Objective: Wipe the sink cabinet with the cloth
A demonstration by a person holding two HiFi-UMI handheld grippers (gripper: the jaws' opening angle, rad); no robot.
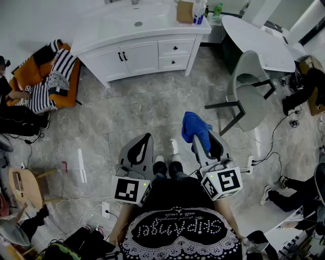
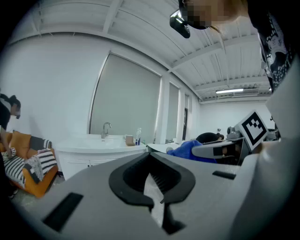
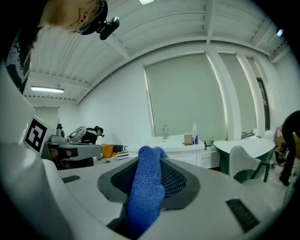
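Observation:
The white sink cabinet (image 1: 137, 51) stands against the far wall, well ahead of both grippers, with a basin and tap on top. It also shows far off in the left gripper view (image 2: 93, 154) and the right gripper view (image 3: 183, 152). A blue cloth (image 1: 194, 127) hangs out of my right gripper (image 1: 201, 136), which is shut on it. The cloth (image 3: 147, 187) fills the gap between those jaws. My left gripper (image 1: 138, 148) is held low beside it, shut with nothing in it (image 2: 150, 154). Both grippers hover over the grey floor near the person's feet.
A green chair (image 1: 249, 86) and a round white table (image 1: 259, 35) stand to the right of the cabinet. An orange sofa (image 1: 51, 76) with striped cushions is at the left. A box (image 1: 185, 11) and bottles (image 1: 199, 12) sit on the countertop. Cables and a wooden stool (image 1: 25, 185) lie nearby.

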